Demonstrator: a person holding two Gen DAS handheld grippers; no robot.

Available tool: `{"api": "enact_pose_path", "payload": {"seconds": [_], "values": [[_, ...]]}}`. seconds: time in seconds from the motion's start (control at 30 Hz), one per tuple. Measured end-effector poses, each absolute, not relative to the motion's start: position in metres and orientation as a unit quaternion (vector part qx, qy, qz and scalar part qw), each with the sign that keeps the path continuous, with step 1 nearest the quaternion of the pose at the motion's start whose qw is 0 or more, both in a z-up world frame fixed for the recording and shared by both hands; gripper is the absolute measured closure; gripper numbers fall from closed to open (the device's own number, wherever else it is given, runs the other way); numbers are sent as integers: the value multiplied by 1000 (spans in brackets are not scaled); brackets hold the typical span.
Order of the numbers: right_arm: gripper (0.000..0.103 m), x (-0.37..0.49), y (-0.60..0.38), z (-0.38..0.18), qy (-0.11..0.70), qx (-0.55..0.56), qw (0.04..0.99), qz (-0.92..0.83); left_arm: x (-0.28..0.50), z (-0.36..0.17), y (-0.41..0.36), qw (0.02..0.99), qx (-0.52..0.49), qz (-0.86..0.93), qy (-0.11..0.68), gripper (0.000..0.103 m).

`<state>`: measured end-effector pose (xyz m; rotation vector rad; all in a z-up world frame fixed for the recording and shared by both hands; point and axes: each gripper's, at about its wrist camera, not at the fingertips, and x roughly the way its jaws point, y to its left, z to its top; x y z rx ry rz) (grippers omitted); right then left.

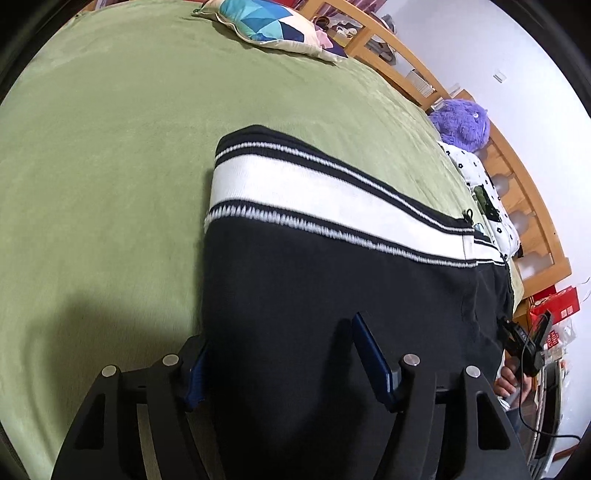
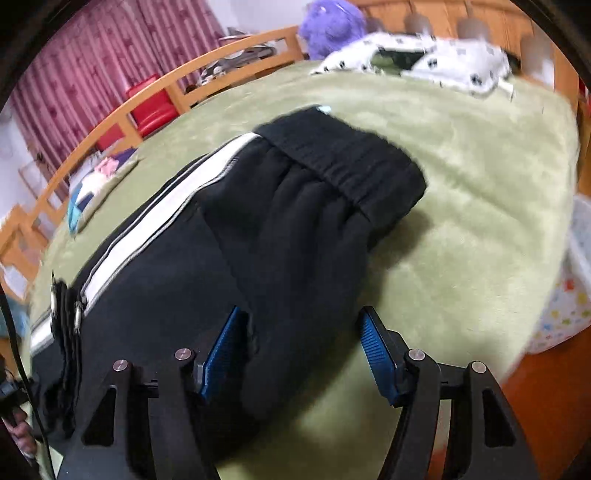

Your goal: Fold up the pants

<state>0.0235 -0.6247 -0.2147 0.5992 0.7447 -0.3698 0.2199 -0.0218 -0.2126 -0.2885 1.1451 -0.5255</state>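
Note:
Black pants (image 1: 332, 295) with a broad white side stripe (image 1: 295, 188) lie flat on the green bed cover (image 1: 110, 166). My left gripper (image 1: 284, 365) hovers low over their near end, open, its left finger (image 1: 197, 373) at the fabric's left edge; cloth lies between the fingers but is not pinched. In the right wrist view the pants (image 2: 258, 240) are folded lengthwise, with the ribbed waistband (image 2: 351, 162) at the far end. My right gripper (image 2: 299, 345) is open over the near part, with black cloth lying between its blue pads (image 2: 376, 343). This view is blurred.
A blue-patterned pillow (image 1: 266, 22) lies at the far edge of the bed. A purple plush toy (image 1: 461, 122) and a white spotted blanket (image 1: 476, 173) sit along the wooden rail (image 1: 524, 206). A red box (image 1: 554, 302) stands beyond the bed. A hand (image 1: 506, 384) holds the other gripper.

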Motion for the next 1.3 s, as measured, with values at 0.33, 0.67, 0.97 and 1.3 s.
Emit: {"api": "enact_pose_path", "payload": {"seconds": [0.33, 0.67, 0.97, 1.3], "values": [[77, 64, -641, -214, 337, 319, 870, -166, 228, -210, -27, 814, -127, -240, 514, 78], [89, 71, -546, -77, 261, 230, 924, -157, 212, -146, 14, 829, -192, -275, 448, 94], [90, 103, -438, -7, 227, 214, 950, -33, 203, -99, 128, 868, -187, -195, 417, 93], [73, 147, -394, -126, 401, 148, 903, -46, 209, -178, 178, 842, -146, -84, 513, 62]]}}
